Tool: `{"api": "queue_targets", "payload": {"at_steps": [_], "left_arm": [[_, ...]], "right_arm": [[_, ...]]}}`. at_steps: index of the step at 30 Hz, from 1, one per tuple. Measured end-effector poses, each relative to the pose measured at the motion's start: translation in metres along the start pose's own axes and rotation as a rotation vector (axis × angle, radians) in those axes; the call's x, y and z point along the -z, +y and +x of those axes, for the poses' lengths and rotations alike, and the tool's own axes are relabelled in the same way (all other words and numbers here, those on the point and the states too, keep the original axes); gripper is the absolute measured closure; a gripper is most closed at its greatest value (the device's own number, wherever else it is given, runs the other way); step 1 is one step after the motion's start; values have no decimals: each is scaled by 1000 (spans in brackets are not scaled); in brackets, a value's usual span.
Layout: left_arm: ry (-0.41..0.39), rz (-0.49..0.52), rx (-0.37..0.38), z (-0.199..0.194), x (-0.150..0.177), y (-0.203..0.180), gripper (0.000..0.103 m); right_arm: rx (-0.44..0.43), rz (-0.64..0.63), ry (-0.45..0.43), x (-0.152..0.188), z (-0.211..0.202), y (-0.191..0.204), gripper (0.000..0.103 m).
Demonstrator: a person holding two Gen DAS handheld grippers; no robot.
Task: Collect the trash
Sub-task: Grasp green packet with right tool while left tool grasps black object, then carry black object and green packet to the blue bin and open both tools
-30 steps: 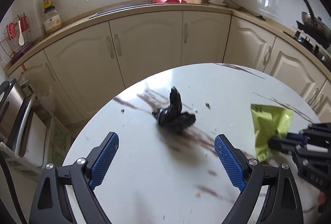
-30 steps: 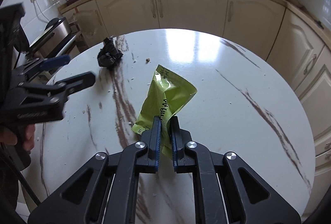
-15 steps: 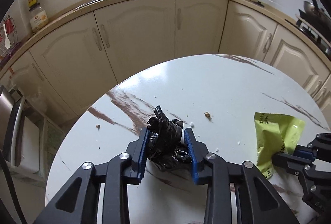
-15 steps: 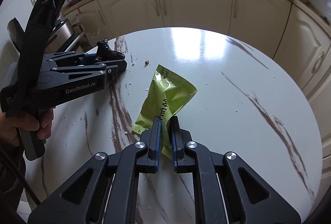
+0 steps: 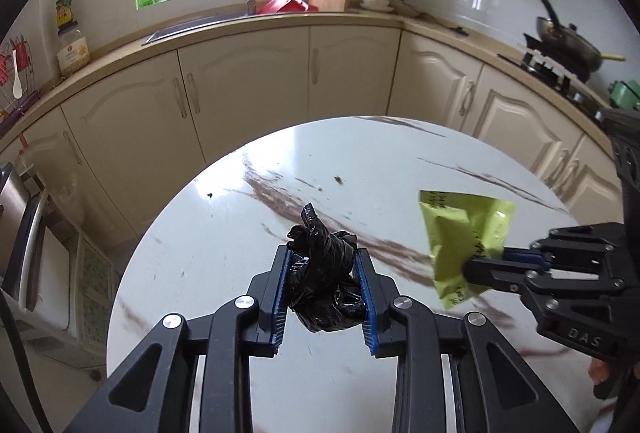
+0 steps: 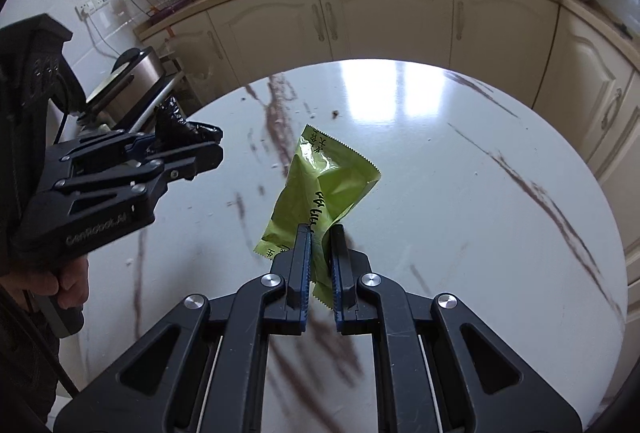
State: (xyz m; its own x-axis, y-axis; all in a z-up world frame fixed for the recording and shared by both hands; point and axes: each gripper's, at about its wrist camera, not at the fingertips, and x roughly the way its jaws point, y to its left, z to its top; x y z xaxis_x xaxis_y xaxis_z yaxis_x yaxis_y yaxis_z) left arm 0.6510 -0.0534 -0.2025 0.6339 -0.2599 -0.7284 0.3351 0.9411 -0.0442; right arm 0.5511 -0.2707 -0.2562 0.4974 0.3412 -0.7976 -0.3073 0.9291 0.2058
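Being held above the surface (image 5: 224, 233), the soft black bag (image 5: 324, 273) is squeezed by the left hand-held gripper (image 5: 325, 287); the light, crinkly green wrapper (image 6: 320, 185) is pinched near its bottom edge by the right hand-held gripper (image 6: 320, 265).

Black bag (image 5: 325, 279): sides hidden by the blue pads (image 5: 280, 297) of the left gripper (image 5: 323, 293).
Green wrapper (image 6: 320, 189): lower end hidden between the right gripper (image 6: 321, 265) fingers; print unreadable.
Table (image 6: 500, 213): near edge cut off; veins blurred.
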Motion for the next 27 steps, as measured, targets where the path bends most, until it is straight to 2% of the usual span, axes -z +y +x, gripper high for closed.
{"api": "queue_targets", "payload": {"at_steps": [7,10,15,22,27], "left_arm": [[-69,5,13,-75,48,-4,76],[-107,-31,31,-118,77,8,76],[-156,-58,-8,-194,142,39,76],[-167,-168,-99,-293,259,104,76],[-109,-248,-209,-338,338,156,76]], "right_arm": [[-22,-24,-54,19,-50,56,94],[-54,-38,-77,25,-67,88,94],[-123,-94,-98,39,-82,159,94],[-266,-187,-72,68,-57,275,94],[-340,-240,-9,83,-12,345,94]]}}
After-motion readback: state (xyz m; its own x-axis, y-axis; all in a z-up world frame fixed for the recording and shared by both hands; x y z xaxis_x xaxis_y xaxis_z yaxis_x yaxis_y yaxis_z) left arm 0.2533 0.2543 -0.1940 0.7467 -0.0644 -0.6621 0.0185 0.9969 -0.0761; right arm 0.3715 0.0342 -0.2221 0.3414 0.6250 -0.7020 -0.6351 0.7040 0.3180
